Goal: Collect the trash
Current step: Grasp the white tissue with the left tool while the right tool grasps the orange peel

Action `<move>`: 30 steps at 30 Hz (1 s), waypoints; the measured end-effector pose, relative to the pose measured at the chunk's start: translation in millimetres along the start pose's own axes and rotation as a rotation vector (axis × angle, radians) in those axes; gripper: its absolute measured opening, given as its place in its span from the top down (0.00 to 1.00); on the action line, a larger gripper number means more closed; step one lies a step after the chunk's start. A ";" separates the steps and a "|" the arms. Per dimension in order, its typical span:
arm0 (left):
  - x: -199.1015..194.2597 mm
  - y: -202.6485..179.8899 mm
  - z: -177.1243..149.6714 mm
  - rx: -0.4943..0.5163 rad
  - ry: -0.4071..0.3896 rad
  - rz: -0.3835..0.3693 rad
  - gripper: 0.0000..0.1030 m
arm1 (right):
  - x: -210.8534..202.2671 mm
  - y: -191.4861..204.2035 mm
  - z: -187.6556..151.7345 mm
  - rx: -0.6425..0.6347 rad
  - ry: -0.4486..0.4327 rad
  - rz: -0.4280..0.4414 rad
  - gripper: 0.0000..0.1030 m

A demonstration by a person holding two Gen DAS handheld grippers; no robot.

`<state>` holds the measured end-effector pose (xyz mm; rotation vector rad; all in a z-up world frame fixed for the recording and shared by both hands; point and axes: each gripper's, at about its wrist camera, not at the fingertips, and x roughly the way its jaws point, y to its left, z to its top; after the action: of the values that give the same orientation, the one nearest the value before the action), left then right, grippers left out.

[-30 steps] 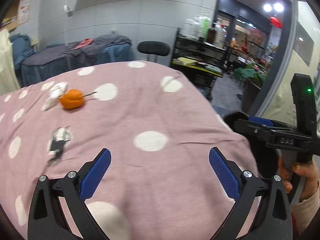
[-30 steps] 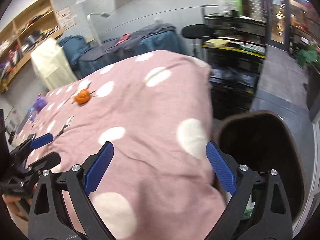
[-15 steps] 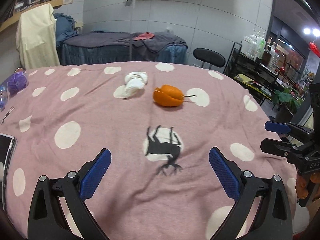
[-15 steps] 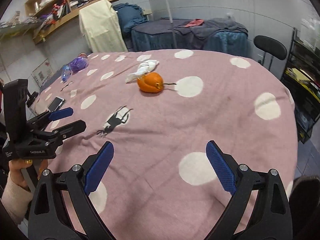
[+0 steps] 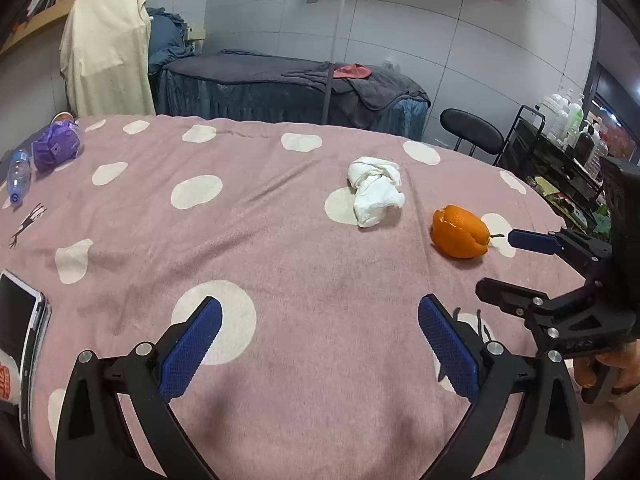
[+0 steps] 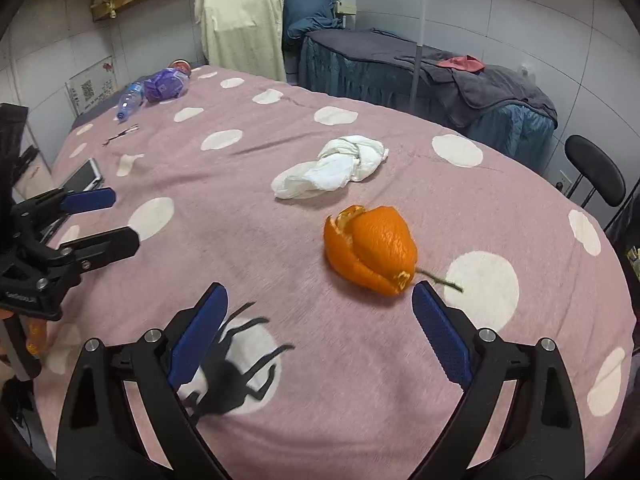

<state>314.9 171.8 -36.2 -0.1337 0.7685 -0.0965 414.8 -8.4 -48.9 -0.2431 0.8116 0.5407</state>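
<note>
An orange peel with a stem (image 6: 372, 254) lies on the pink spotted blanket (image 6: 280, 240); it also shows in the left wrist view (image 5: 460, 232). A crumpled white tissue (image 6: 336, 168) lies just beyond it, also in the left wrist view (image 5: 376, 190). My right gripper (image 6: 320, 334) is open and empty, its right pad close to the peel's stem end. My left gripper (image 5: 320, 346) is open and empty over bare blanket, left of the peel. Each gripper shows in the other's view: the right one (image 5: 516, 264), the left one (image 6: 104, 220).
A purple bag (image 6: 164, 86) and a plastic bottle (image 6: 128, 100) lie at the blanket's far left. A phone or tablet (image 5: 18, 320) lies at the left edge. A black deer print (image 6: 232, 368) is on the blanket. A dark bed, a black chair (image 5: 472, 136) and shelves stand behind.
Both views have swung left and nearer across the blanket. The peel and tissue are now closer, and the peel lies just ahead of my right gripper. Both grippers stay open.
</note>
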 end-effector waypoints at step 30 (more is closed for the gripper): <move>159.5 -62.8 89.4 0.029 0.172 0.003 0.62 | -43.6 -33.7 -22.1 0.113 -0.028 -0.054 0.54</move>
<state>489.0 95.8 -72.2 -0.0969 0.9382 -0.1172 394.9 -61.5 -31.2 -0.1528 0.8038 0.4455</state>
